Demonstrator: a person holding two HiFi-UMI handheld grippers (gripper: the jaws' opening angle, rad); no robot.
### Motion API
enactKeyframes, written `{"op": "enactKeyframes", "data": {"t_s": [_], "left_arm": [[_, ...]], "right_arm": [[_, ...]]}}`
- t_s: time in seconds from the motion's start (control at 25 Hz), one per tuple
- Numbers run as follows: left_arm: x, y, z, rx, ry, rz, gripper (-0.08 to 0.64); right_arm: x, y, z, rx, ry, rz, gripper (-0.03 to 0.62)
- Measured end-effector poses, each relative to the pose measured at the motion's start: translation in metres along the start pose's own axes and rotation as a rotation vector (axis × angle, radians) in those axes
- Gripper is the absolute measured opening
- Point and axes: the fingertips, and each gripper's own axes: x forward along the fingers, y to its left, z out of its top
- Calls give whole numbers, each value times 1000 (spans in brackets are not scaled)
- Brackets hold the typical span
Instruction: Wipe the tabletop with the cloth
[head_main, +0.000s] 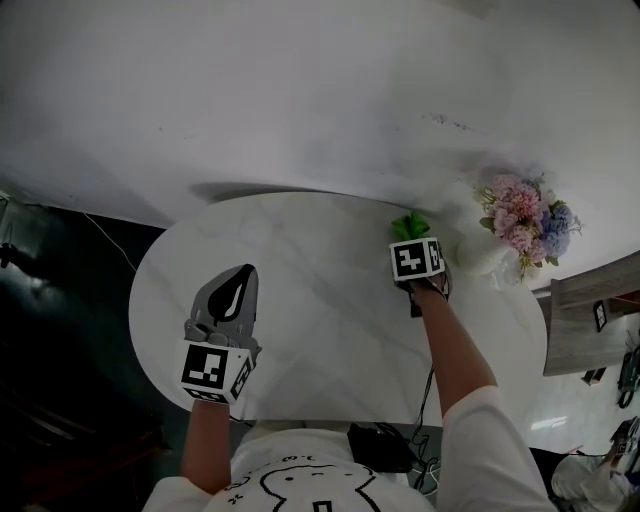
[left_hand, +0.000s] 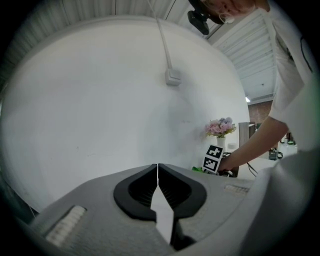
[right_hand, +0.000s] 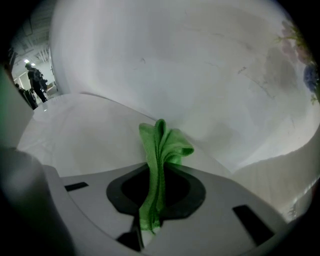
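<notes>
Cloth (right_hand: 167, 142) — green, bunched, pinched between the right gripper's (right_hand: 156, 176) jaws, at the far right part of the tabletop (head_main: 310, 300), near the flowers (head_main: 525, 215). Left gripper (left_hand: 158, 170): jaws together, nothing btwn them, held over the near-left side (idle, by the look). Progress: cloth secured; no streaks or dirt show — prob. most of the surface is left to wipe. Can't tell if cloth touches the marble; in head view the marker cube hides its lower part.

No legible text, labels or numbers anywhere.
</notes>
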Motion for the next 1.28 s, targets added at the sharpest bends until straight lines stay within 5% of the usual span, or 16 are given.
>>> {"op": "enactKeyframes", "data": {"t_s": [1.28], "left_arm": [[-16,60,-21,-49,2,-64,21]], "right_arm": [[7,78,44,45,24,38,43]]}}
